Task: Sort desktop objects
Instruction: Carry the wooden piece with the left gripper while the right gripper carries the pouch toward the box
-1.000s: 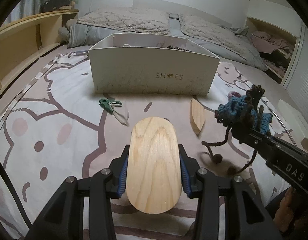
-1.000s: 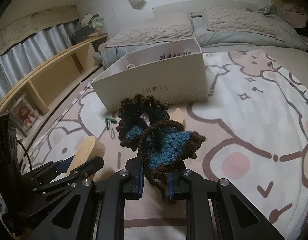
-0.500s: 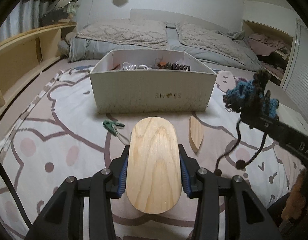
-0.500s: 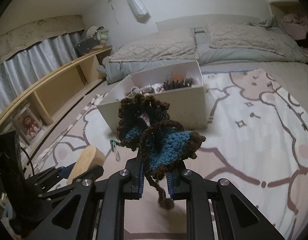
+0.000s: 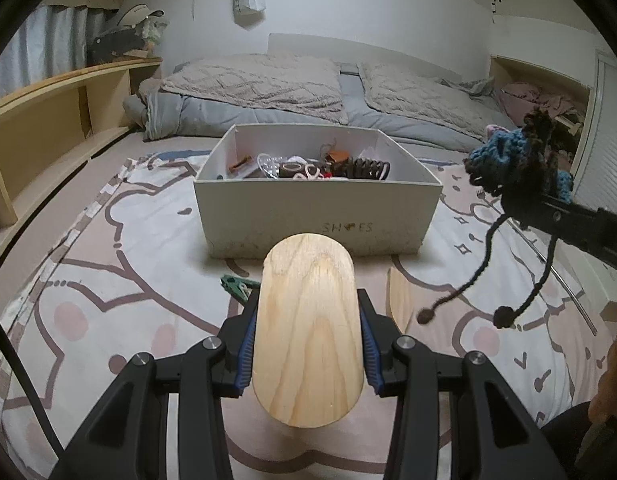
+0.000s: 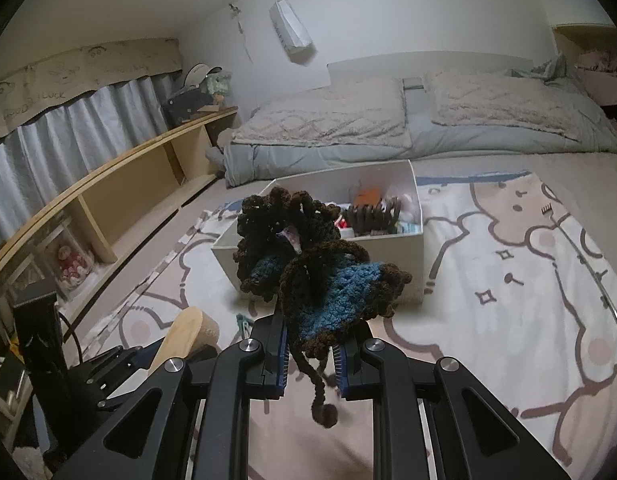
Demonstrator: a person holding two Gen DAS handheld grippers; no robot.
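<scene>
On the rug, centre: a white open-topped shoe box [image 5: 316,216] marked "SHOES" on its near wall, standing upright.
Box contents: a jumble of small things, among them a dark brown claw hair clip [image 5: 362,169], a roll of brown tape [image 5: 290,168], clear plastic bits and something orange [image 6: 366,195]; the rest is too small to tell.
Left gripper [image 5: 308,354]: jaws clamped on the long edges of an oval wooden board [image 5: 308,328], held above the rug just in front of the box.
Right gripper [image 6: 310,358]: jaws pressed together on a blue and brown crocheted piece [image 6: 320,280]; its two brown cords with ball ends hang free.
Rug [image 5: 108,264]: cream and pink with brown cartoon outlines; a green clip [image 5: 235,286] and a second wooden piece [image 5: 400,298] lie on it near the box front.
Room: bedding [image 5: 268,88] behind the box, a low wooden shelf [image 6: 120,184] under grey curtains on the left.
Open room: bare rug to both sides of the box.
</scene>
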